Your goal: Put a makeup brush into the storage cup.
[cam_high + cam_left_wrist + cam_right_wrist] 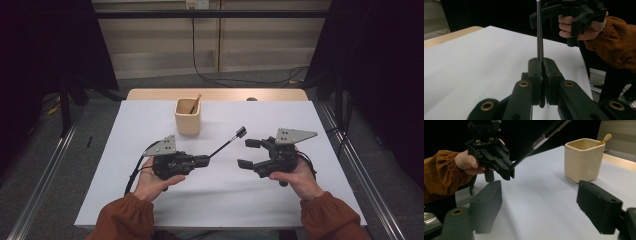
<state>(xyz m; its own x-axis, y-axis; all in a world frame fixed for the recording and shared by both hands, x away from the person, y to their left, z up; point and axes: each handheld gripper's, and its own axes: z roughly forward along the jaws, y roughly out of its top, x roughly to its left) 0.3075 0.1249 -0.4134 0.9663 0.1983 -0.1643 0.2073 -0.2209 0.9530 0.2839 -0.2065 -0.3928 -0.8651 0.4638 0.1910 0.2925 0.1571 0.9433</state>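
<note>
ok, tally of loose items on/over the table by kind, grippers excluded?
Cream square cup: 1
Wooden-handled stick standing in the cup: 1
Thin black-tipped metal tool clamped in the left gripper: 1
Total: 3

Cream cup (188,117), black-tipped silver brush (226,142)
</note>
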